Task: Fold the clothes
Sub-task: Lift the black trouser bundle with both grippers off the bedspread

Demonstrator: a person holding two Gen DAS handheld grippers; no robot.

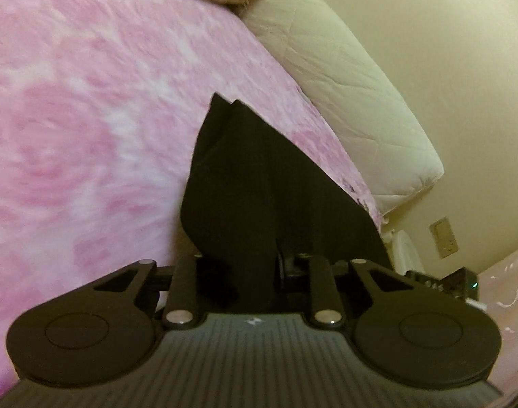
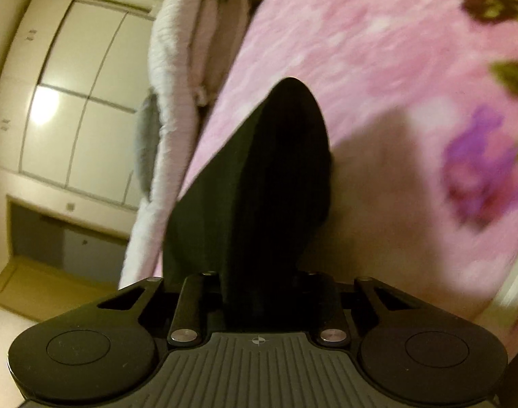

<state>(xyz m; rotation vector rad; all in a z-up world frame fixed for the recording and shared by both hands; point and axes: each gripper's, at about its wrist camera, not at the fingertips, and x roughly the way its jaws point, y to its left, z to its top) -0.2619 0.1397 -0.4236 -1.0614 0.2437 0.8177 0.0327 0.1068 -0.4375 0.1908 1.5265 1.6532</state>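
A: Widest thing here is the pink blanket [image 1: 89, 102], with open room across it to the far side.

B: And the black garment [image 1: 259, 187]?

A: Near, rising from both grippers. The left gripper [image 1: 255, 272] and right gripper [image 2: 262, 292] are each clamped on its cloth, probably to spread an edge. The bed's edge, by the quilted mattress [image 1: 344, 85], lies close on the right.
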